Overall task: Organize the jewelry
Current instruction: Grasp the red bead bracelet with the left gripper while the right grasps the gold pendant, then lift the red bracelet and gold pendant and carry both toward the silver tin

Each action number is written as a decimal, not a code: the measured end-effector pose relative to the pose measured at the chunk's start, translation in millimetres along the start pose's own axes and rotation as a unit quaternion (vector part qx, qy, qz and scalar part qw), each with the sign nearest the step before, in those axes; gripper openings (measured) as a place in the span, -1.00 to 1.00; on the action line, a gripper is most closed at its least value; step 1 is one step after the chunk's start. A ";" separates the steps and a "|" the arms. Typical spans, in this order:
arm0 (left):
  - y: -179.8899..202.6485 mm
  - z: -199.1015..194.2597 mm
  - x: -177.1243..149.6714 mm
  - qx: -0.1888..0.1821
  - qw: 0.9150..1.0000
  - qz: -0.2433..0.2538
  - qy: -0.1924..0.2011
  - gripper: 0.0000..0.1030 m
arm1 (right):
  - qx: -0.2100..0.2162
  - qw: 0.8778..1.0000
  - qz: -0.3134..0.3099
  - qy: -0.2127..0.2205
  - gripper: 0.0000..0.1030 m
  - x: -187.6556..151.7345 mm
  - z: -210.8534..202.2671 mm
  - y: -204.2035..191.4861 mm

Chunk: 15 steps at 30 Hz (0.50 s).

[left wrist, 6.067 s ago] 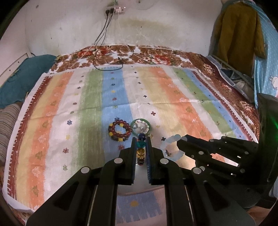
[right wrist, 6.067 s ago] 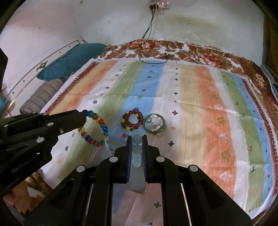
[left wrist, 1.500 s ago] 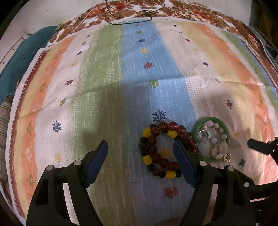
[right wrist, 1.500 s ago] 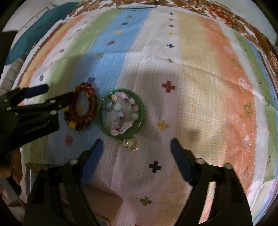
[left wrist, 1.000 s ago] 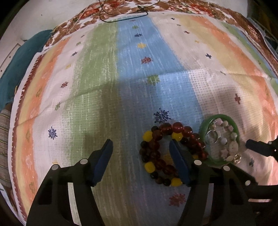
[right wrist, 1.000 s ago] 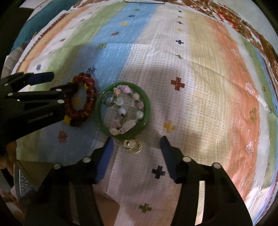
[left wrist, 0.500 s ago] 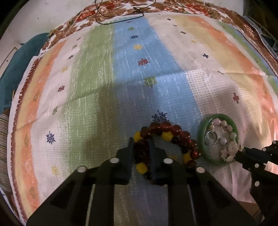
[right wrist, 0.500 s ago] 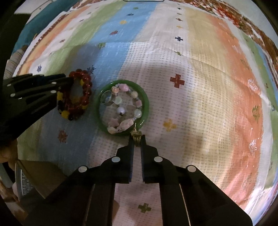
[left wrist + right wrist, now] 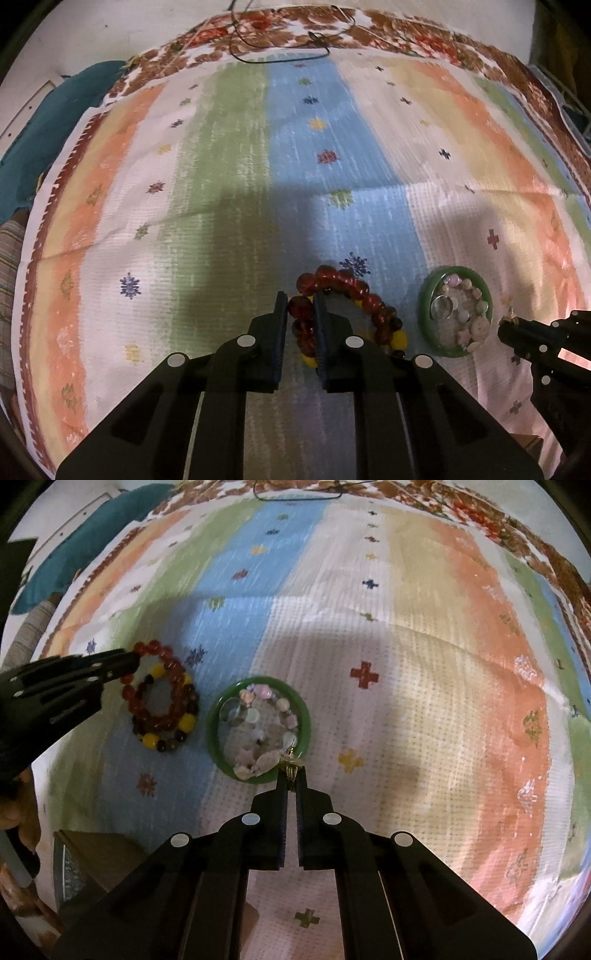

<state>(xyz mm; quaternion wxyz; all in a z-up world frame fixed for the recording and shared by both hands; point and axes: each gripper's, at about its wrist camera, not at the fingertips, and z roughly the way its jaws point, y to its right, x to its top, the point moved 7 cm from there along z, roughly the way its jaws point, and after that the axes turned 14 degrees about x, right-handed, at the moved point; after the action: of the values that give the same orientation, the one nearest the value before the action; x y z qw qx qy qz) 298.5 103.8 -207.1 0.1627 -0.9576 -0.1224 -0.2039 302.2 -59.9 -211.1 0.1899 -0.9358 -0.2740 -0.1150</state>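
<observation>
A red and yellow beaded bracelet [image 9: 364,301] lies on the striped cloth. My left gripper [image 9: 300,301] is shut on its left side, with red beads pinched between the pads and that side raised a little. To the right lies a green bangle [image 9: 424,306] ringing a pale bead bracelet [image 9: 476,325] and a silver ring [image 9: 443,306]. My right gripper [image 9: 291,777] is shut on a small gold charm [image 9: 290,764] at the near rim of the green bangle [image 9: 218,716]. The left gripper [image 9: 133,660] enters the right wrist view at the left, on the beaded bracelet [image 9: 162,716].
The striped cloth [image 9: 221,166] covers a bed with a floral border. A black cable [image 9: 280,55] lies at the far edge and a teal pillow [image 9: 48,122] at the left. A cardboard box [image 9: 92,856] and a person's hand [image 9: 14,812] sit near the bed's front edge.
Both grippers went from wide open to shut within the last second. The left closed on the beaded bracelet and rose slightly; the right closed on the gold charm beside the bangle.
</observation>
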 end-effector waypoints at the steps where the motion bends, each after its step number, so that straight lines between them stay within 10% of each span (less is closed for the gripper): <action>1: -1.7 -1.4 -0.1 0.000 1.000 -0.003 0.001 -0.74 | -0.001 1.000 0.002 0.003 -0.90 0.9 -1.7 1.2; 15: -7.0 -35.6 -0.5 -0.023 0.999 -0.019 0.017 -0.74 | -0.001 0.999 0.005 0.033 -0.90 10.2 -19.2 -2.3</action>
<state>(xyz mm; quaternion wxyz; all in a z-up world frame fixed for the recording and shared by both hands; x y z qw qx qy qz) 283.5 97.3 -174.7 0.1384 -0.9550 -0.1329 -0.2262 307.2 -61.4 -189.8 0.1988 -0.9330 -0.2624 -0.1451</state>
